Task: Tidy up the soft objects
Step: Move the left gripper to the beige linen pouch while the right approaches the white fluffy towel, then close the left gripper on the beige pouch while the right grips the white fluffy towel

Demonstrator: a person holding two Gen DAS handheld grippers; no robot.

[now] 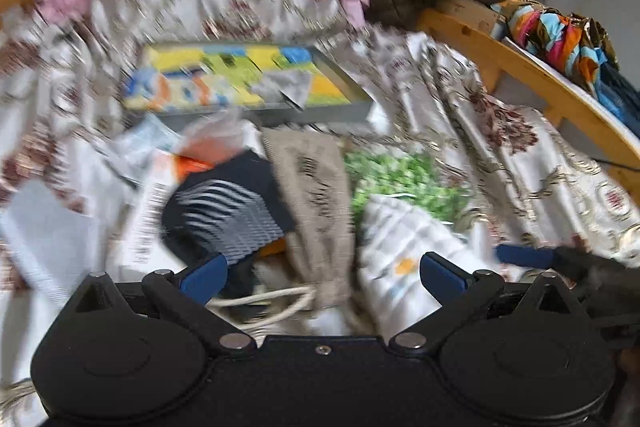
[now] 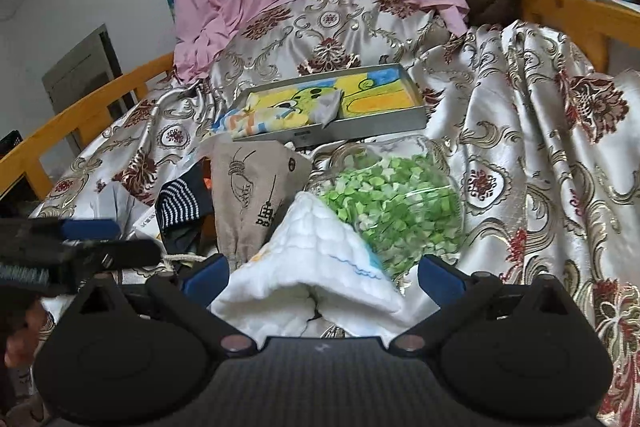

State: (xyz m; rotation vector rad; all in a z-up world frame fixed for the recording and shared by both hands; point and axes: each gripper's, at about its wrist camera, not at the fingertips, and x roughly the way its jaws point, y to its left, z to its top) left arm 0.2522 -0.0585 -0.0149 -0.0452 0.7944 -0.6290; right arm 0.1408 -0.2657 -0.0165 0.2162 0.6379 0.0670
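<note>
Our right gripper (image 2: 322, 277) gapes around the white cloth (image 2: 316, 259); behind the cloth lies a jar of green bits (image 2: 396, 211). Our left gripper (image 1: 322, 277) gapes over the beige pouch (image 1: 316, 195) beside it; only the left view, blurred, shows the colourful bundle (image 1: 560, 39).

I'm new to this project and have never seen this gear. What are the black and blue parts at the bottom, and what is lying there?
A person holds two handheld grippers; each picture comes from a camera on one. The left gripper and right gripper both have open jaws and hold nothing. On the patterned bedspread lie a white quilted cloth, a beige drawstring bag, a striped sock, a clear container of green bits and a metal tray.
</note>
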